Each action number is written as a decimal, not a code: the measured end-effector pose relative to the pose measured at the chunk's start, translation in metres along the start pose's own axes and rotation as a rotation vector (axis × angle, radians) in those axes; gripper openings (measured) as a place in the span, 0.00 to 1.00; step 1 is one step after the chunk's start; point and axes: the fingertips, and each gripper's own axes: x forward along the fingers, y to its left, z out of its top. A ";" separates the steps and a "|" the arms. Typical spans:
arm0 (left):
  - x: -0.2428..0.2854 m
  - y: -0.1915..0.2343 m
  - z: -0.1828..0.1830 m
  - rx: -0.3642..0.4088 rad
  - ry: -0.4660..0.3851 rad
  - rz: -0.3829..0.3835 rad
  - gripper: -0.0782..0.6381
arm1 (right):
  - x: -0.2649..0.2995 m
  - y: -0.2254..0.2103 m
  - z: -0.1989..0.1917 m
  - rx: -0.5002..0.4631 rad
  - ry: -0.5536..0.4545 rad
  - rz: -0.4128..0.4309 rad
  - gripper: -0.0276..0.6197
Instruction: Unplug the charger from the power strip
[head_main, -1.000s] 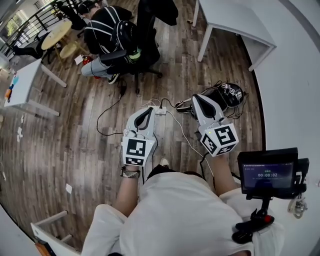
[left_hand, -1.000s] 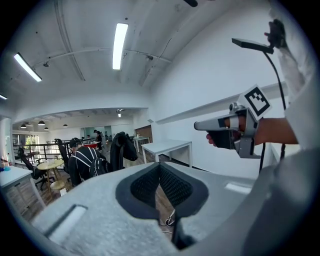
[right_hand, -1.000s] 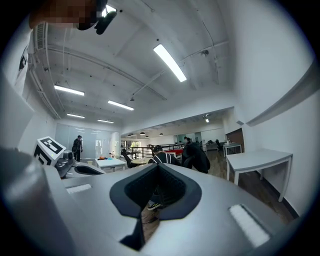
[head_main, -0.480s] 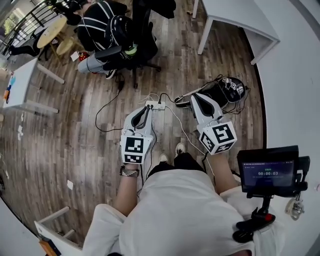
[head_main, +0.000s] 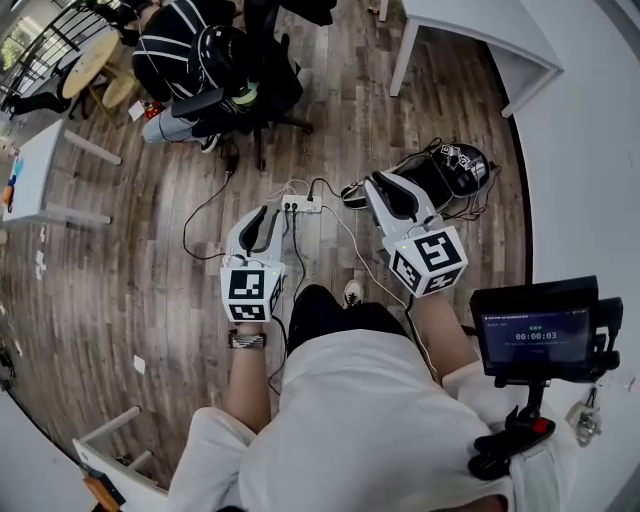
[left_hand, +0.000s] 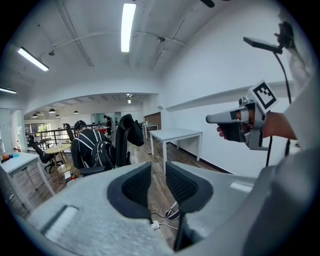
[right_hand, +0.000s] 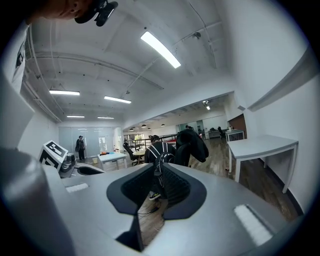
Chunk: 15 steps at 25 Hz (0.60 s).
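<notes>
A white power strip (head_main: 300, 205) lies on the wood floor with white and black cables running from it. A small white charger (head_main: 289, 203) sits in the strip, too small to make out in detail. My left gripper (head_main: 262, 214) hangs just left of the strip and above the floor. Its jaws are opening with nothing between them, and in the left gripper view (left_hand: 158, 172) the strip (left_hand: 155, 225) shows below the gap. My right gripper (head_main: 376, 187) hovers to the strip's right, its jaws also opening on nothing (right_hand: 157, 176).
A black bag (head_main: 445, 178) with tangled cables lies right of the strip, by the white wall. A person sits in an office chair (head_main: 215, 70) beyond the strip. A white table (head_main: 470, 30) stands at the back right. A monitor on a stand (head_main: 540, 330) sits near my right arm.
Both grippers have shifted left and lower over the floor beside the strip. Their jaws, together a second ago, now stand apart. A shoe has come into view below the strip.
</notes>
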 end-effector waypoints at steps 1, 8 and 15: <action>0.008 0.007 -0.003 -0.006 0.010 0.004 0.23 | 0.010 -0.005 -0.003 0.008 0.009 0.005 0.13; 0.029 0.023 -0.030 -0.038 0.062 0.005 0.26 | 0.035 -0.019 -0.032 0.044 0.079 0.020 0.19; 0.037 0.015 -0.042 -0.038 0.081 -0.035 0.28 | 0.036 -0.027 -0.041 0.059 0.100 -0.017 0.19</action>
